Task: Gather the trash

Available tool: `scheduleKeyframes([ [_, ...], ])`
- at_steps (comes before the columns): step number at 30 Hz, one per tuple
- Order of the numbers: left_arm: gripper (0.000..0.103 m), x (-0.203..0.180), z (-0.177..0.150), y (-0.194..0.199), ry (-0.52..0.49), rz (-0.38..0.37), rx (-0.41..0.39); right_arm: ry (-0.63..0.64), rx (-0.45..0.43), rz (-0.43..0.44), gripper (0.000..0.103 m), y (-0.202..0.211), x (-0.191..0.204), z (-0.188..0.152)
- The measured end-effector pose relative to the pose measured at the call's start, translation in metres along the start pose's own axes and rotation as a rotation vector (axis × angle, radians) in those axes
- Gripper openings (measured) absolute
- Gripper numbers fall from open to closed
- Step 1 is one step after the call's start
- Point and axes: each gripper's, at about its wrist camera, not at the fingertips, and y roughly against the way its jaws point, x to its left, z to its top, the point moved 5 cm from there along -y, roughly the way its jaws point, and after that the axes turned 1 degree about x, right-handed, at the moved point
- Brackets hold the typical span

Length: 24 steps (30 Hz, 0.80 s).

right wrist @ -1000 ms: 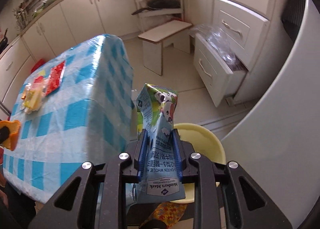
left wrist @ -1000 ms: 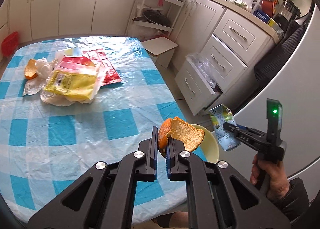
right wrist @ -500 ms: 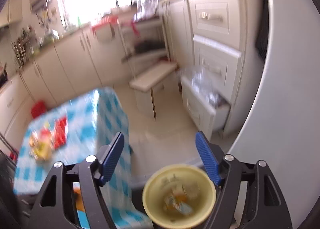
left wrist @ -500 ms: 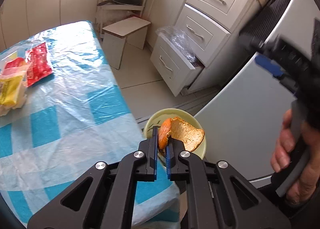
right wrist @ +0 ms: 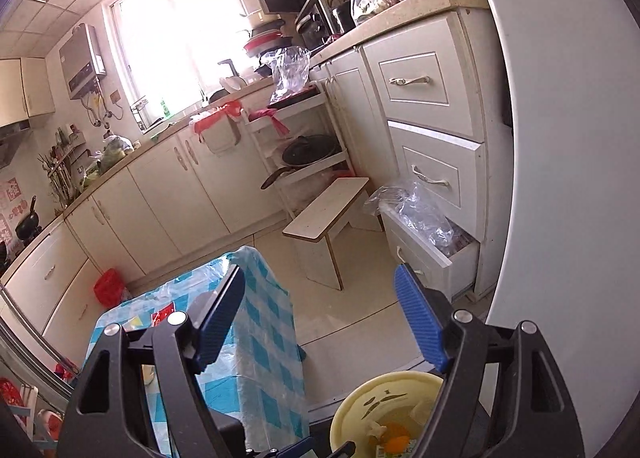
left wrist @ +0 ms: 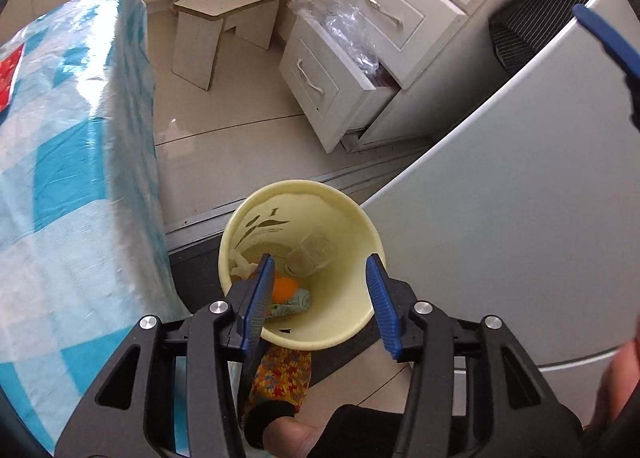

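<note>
My left gripper (left wrist: pixel 320 258) hangs right over the pale yellow bin (left wrist: pixel 348 298), and its jaws are opening with nothing between them. Inside the bin lie an orange peel (left wrist: pixel 285 289), a crumpled carton (left wrist: pixel 294 305) and a clear plastic cup (left wrist: pixel 310 256). My right gripper (right wrist: pixel 319 272) is raised above the bin (right wrist: pixel 360 406) and stands open and empty; one of its blue pads (left wrist: pixel 604 37) shows at the top right of the left wrist view. On the blue checked table (left wrist: pixel 60 177) a red wrapper (left wrist: pixel 8 69) still lies at the far left.
A low white stool (left wrist: pixel 228 5) stands on the floor beyond the bin. An open drawer holding a plastic bag (left wrist: pixel 348 37) juts out at the right. A large white appliance (left wrist: pixel 520 197) stands close beside the bin. A person's patterned clothing (left wrist: pixel 284 378) is below it.
My left gripper swung from the table to above the bin and let go of the orange peel. My right gripper released the carton into the bin, then rose and tilted up.
</note>
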Motion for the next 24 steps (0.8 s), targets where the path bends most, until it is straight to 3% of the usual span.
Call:
scheduleKeyframes([
  [5, 0.055, 0.032, -0.018, 0.060, 0.042, 0.012, -0.083, 0.038, 0.018, 0.029, 0.076, -0.002, 0.021, -0.004],
  [9, 0.063, 0.073, -0.044, 0.117, 0.079, 0.089, -0.170, 0.108, 0.034, 0.054, 0.079, -0.005, 0.047, -0.011],
  [16, 0.068, 0.138, -0.077, 0.191, 0.164, 0.202, -0.254, 0.221, 0.040, 0.114, 0.083, -0.006, 0.102, -0.027],
  [24, 0.073, 0.194, -0.106, 0.238, 0.272, 0.254, -0.317, 0.277, 0.078, 0.170, 0.083, -0.018, 0.153, -0.048],
])
